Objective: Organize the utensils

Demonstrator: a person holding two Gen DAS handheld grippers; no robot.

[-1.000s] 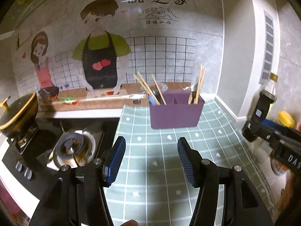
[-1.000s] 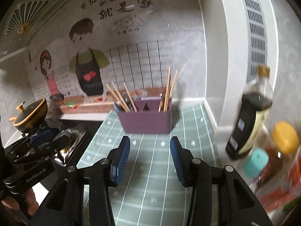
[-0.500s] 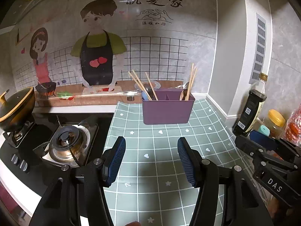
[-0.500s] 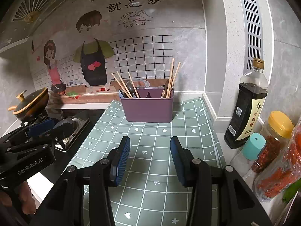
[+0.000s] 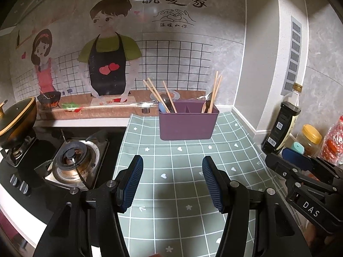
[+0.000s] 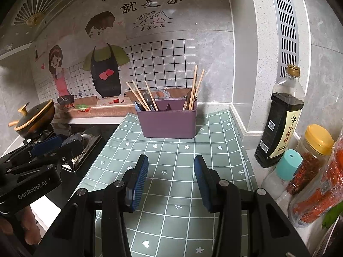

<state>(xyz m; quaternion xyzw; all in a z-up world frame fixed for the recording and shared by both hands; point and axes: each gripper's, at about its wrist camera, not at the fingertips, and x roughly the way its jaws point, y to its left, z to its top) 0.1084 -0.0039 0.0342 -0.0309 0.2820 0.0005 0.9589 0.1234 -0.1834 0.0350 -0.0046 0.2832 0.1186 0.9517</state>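
Chopsticks — thin wooden rods — lean in smooth purple plastic caddy.

A home kitchen: a gas stove with a lidded pot, a soy sauce bottle, spice jars and a utensil holder on the counter.
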